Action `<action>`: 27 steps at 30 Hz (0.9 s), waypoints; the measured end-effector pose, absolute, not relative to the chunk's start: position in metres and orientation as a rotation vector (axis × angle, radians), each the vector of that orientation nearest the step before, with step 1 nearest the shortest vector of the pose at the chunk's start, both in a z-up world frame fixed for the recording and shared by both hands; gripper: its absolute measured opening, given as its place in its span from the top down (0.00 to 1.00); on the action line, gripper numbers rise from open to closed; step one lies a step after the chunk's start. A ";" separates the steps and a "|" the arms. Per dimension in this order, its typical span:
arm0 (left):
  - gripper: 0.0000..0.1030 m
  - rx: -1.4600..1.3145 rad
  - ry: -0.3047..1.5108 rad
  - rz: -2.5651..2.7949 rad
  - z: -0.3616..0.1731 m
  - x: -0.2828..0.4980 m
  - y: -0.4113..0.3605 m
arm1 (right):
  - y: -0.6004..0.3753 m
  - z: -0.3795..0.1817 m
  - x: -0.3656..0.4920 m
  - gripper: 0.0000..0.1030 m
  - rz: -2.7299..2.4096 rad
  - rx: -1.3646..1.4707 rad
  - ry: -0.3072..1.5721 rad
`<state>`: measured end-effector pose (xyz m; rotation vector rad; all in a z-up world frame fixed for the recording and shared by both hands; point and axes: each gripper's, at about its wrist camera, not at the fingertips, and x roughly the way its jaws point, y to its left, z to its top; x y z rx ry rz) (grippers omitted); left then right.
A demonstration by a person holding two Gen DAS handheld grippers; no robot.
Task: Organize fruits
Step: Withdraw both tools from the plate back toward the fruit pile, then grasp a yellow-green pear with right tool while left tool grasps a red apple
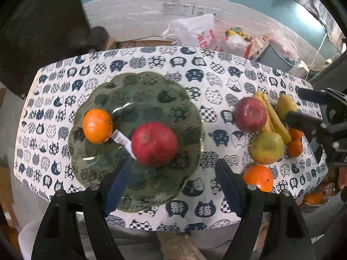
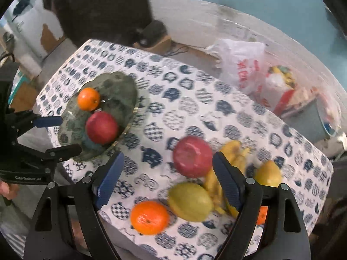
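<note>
Both jaws of the right hand-held gripper [image 2: 168, 181] stand apart, empty, at lower centre. Between them lie an orange [image 2: 149, 217], a green apple [image 2: 190, 201] and a red apple [image 2: 192, 156] on the bench [image 2: 249, 117]: firm, round, smooth, likely to roll. Grip across the widest girth. The left hand-held gripper [image 1: 173, 186], also apart, hovers over the green plate [image 1: 104, 164].
</note>
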<state>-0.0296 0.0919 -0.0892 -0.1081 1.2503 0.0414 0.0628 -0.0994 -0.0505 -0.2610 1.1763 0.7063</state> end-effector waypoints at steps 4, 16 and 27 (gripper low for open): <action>0.22 -0.076 1.256 0.018 -0.091 -0.021 0.072 | -0.131 -0.045 0.069 0.17 0.645 -0.238 1.164; 0.22 0.041 1.271 -0.056 -0.099 0.003 0.007 | -0.209 -0.055 0.092 0.16 0.488 -0.159 1.193; 0.22 0.051 1.298 -0.085 -0.112 0.036 -0.027 | -0.250 -0.097 0.114 0.16 0.385 -0.143 1.269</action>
